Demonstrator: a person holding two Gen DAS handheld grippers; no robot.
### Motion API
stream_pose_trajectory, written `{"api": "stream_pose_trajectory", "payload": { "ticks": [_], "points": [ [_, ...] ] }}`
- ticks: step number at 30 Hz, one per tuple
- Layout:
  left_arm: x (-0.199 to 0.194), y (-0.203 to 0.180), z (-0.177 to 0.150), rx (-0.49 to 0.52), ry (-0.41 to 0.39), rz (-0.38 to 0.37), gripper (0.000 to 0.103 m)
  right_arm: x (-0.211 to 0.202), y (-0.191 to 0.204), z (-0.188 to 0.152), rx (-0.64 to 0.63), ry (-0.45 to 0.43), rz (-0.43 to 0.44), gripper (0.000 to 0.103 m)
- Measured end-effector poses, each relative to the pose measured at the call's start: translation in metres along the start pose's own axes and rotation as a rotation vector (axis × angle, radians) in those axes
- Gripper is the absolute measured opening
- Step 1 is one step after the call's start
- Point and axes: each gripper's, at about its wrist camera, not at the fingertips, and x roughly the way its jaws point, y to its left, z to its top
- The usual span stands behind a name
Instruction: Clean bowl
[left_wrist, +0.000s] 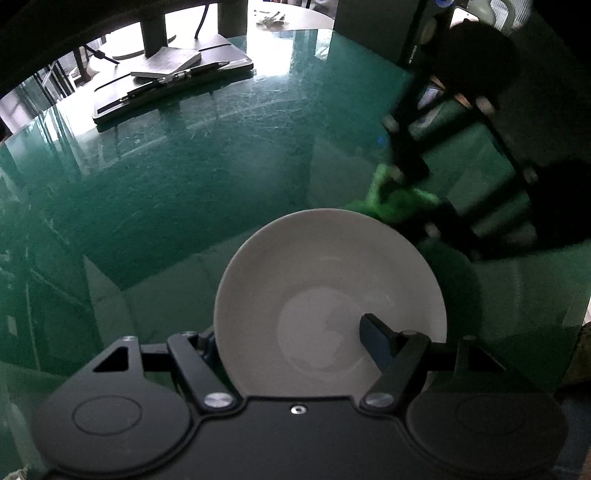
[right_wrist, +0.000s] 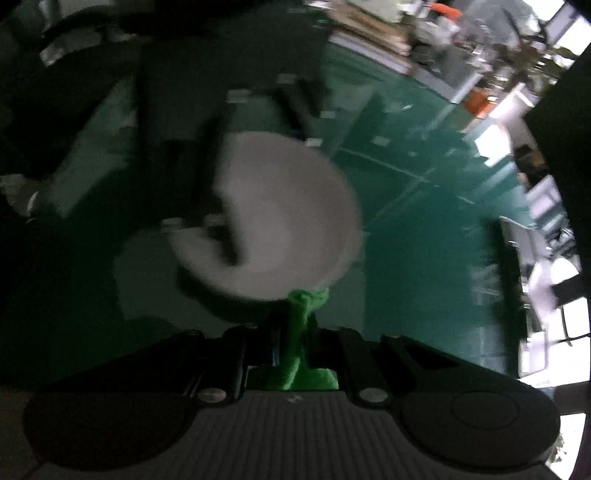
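A white bowl (left_wrist: 325, 280) sits on the green glass table. My left gripper (left_wrist: 291, 339) is shut on its near rim, one finger (left_wrist: 376, 339) inside the bowl and the other outside on the left. My right gripper (right_wrist: 295, 332) is shut on a green cloth (right_wrist: 303, 332) just off the bowl's edge (right_wrist: 288, 221); that view is blurred. In the left wrist view the cloth (left_wrist: 395, 199) and the right gripper (left_wrist: 410, 173) show just beyond the bowl's far right rim.
A stack of dark notebooks with pens (left_wrist: 173, 81) lies at the far left of the table (left_wrist: 166, 192). A monitor stand (left_wrist: 151, 33) rises behind it. Cluttered desks (right_wrist: 461, 55) lie beyond the table's far edge.
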Motion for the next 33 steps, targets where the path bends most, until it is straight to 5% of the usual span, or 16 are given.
{"api": "stream_pose_trajectory", "payload": {
  "ticks": [6, 12, 17, 20, 24, 27, 28, 29, 33],
  "points": [
    [0.001, 0.000, 0.002, -0.001, 0.009, 0.003, 0.074, -0.006, 0.008, -0.002, -0.174, -0.005, 0.168, 0.011],
    [0.001, -0.002, 0.002, 0.006, 0.012, 0.004, 0.079, 0.009, -0.027, 0.008, -0.138, -0.040, 0.101, 0.011],
    [0.005, -0.010, 0.001, 0.044, 0.019, -0.002, 0.093, 0.004, -0.011, 0.004, -0.241, -0.035, 0.162, 0.011],
    [0.006, -0.011, 0.000, 0.046, 0.015, -0.001, 0.093, 0.002, 0.001, 0.000, -0.289, -0.032, 0.198, 0.011],
    [0.006, -0.012, 0.001, 0.045, 0.015, -0.001, 0.091, 0.005, -0.008, 0.007, -0.230, -0.084, 0.118, 0.011],
    [0.003, -0.013, -0.001, 0.033, -0.002, -0.010, 0.072, -0.004, -0.007, 0.007, -0.238, -0.111, 0.103, 0.011],
    [0.000, -0.011, -0.001, 0.001, -0.009, -0.020, 0.051, -0.006, -0.004, 0.004, -0.273, -0.110, 0.100, 0.011],
    [-0.003, -0.009, -0.001, -0.038, -0.018, -0.031, 0.043, -0.008, 0.001, 0.000, -0.319, -0.096, 0.113, 0.011],
    [-0.011, -0.003, -0.011, -0.147, -0.031, -0.034, 0.035, -0.008, 0.008, -0.008, -0.348, -0.097, 0.126, 0.011]
  ]
}}
